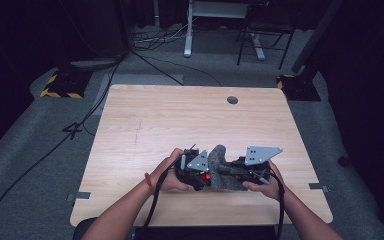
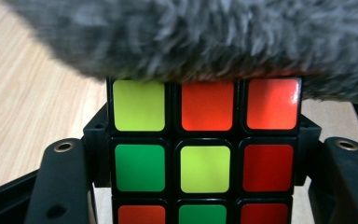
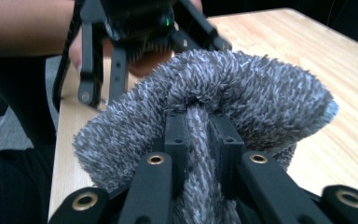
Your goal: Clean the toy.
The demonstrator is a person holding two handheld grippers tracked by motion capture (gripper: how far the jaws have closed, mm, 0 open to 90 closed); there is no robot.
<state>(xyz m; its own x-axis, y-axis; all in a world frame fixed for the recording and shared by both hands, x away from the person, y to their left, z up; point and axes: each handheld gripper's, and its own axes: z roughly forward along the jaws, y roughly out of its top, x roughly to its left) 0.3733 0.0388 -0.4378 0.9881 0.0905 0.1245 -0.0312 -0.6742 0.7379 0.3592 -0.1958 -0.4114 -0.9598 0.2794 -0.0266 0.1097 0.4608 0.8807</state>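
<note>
Cube sits clamped in the left tongs, near the front edge of the bench, a little left of centre. Left gripper view: jaws press both sides of the cube, face toward camera mixed red, green, yellow. Grey fluffy cloth lies over the cube's top edge, touching it. Right tongs closed on a pinched fold of that cloth; the rest bunches out around the jaws. Judged from this: wiping the cube with the cloth is under way, cloth on the top side, near face uncovered, so most faces look left to do. Can't tell how clean the cube is. Further right the bench is bare wood, a round grommet near the far edge. Nothing blocks the hands; the cloth hides the cube's top from view.
</note>
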